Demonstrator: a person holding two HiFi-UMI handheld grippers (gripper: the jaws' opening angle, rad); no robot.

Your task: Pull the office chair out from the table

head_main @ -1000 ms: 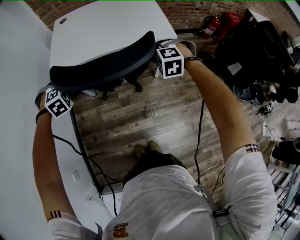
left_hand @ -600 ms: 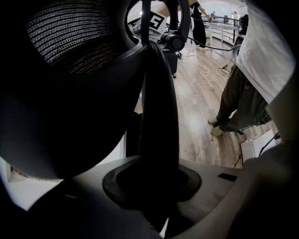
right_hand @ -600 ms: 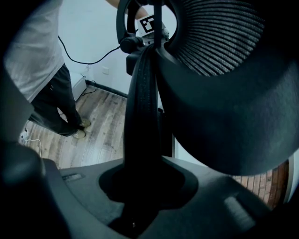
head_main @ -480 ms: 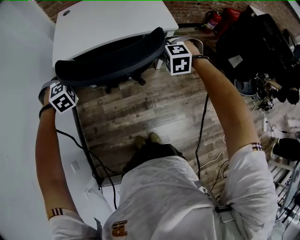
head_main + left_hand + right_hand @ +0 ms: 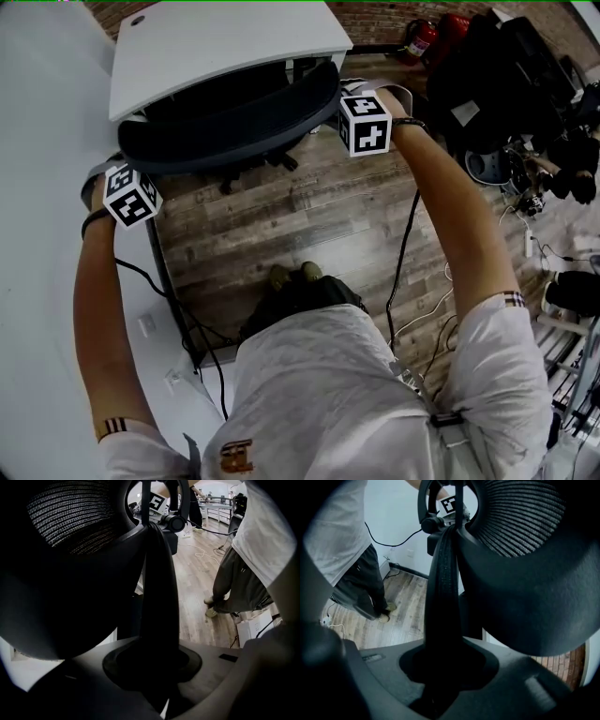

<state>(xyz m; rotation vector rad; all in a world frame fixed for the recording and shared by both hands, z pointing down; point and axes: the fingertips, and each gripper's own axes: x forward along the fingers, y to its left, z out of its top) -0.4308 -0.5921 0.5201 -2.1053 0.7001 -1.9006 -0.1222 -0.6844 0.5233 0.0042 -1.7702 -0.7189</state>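
head view looks steeply down on the office chair (image 5: 234,127), whose dark curved backrest (image 5: 187,141) lies along the near edge of the white table (image 5: 225,42). the seat is tucked in shadow under the tabletop, and part of the chair's base shows on the wooden floor (image 5: 281,225) just below the backrest. the person stands behind the chair with both arms stretched forward, shoes (image 5: 295,275) on the planks between the arms.

the left gripper (image 5: 157,667) sits at the backrest's left end, its marker cube (image 5: 131,195) just below that end. left gripper view shows its jaws clenched on the backrest's dark side rim, which rises straight up between them, with the mesh panel filling the upper left.

the right gripper (image 5: 440,667) sits at the backrest's right end, its own marker cube (image 5: 366,123) touching or just beside that end in head view. right gripper view shows its jaws clamped on the opposite side rim in the same way, the mesh bulging at the upper right.

a black cable (image 5: 403,244) trails down across the floor under the right arm. a red fire extinguisher (image 5: 422,37) stands by the brick wall beyond the table's right corner, near a mass of dark equipment (image 5: 506,84).
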